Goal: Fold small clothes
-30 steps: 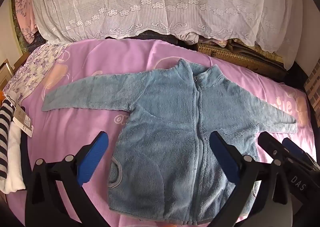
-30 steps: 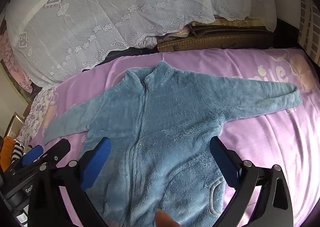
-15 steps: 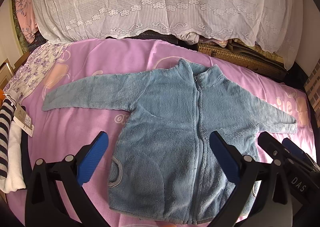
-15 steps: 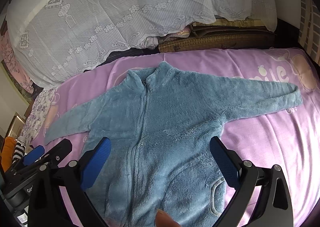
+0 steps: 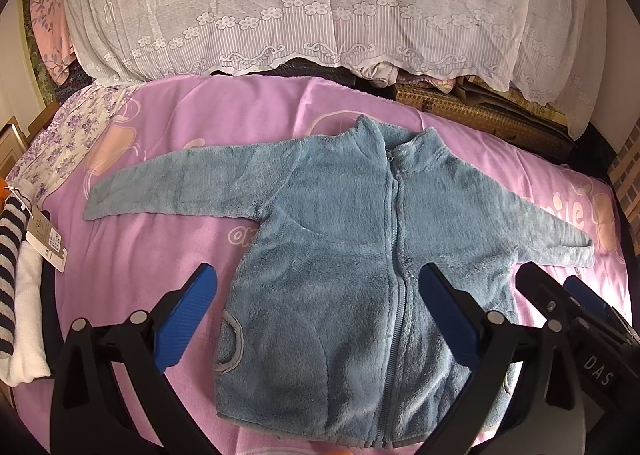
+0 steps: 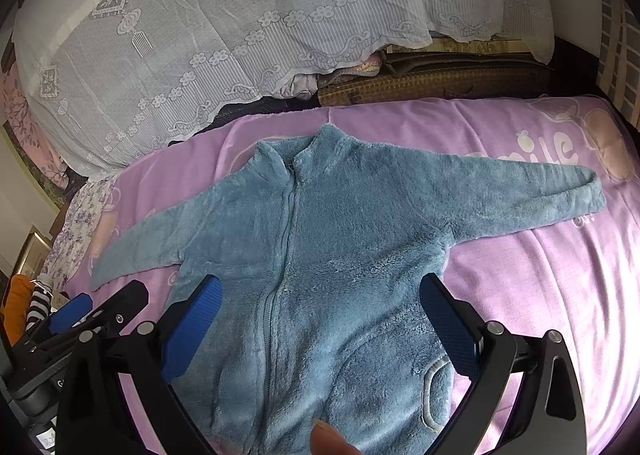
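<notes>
One pink bed point(image 5: 240, 127) fills both views, with one lace cover point(image 5: 320, 3) across the top of the frame. One blue fleece jacket point(image 5: 340, 255) lies flat at centre frame, zipped, both sleeves spread wide. It looks soft, light and limp, likely to sag when lifted; a cuff or hem corner seems the best hold. Two tongs, left gripper point(image 5: 316, 303) and right gripper point(image 6: 318, 315), hover at the lower edge, both spread wide, gripping nothing.

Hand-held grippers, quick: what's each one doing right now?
Left hand-held gripper: open, holding nothing, above the jacket.
Right hand-held gripper: open, holding nothing, above the same jacket.
</notes>
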A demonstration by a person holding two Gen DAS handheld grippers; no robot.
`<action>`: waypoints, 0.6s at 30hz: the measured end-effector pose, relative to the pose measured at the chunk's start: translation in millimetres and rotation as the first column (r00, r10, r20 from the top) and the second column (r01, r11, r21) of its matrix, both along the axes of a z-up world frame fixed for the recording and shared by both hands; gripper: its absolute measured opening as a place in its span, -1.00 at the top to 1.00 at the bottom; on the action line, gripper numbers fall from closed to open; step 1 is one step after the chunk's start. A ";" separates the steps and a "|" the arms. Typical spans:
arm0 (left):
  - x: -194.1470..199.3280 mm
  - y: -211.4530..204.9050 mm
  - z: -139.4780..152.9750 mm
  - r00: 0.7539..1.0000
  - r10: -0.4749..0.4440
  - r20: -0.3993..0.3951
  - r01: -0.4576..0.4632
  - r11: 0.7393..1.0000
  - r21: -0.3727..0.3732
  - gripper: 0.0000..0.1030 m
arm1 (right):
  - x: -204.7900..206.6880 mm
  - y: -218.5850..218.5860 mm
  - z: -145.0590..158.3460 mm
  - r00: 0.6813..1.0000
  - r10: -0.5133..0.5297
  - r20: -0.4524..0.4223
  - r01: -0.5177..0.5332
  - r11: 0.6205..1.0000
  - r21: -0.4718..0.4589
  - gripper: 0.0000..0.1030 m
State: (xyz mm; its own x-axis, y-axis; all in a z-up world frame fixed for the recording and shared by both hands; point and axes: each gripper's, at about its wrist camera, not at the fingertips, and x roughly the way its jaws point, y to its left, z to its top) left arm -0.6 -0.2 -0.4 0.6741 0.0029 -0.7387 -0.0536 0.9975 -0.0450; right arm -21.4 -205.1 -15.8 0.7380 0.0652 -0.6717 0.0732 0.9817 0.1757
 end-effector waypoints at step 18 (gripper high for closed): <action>-0.1 -0.1 0.0 1.000 0.000 -0.003 0.000 1.000 0.004 -0.91 | -1.0 -0.6 2.7 1.000 0.000 0.000 0.000 1.000 0.001 -0.93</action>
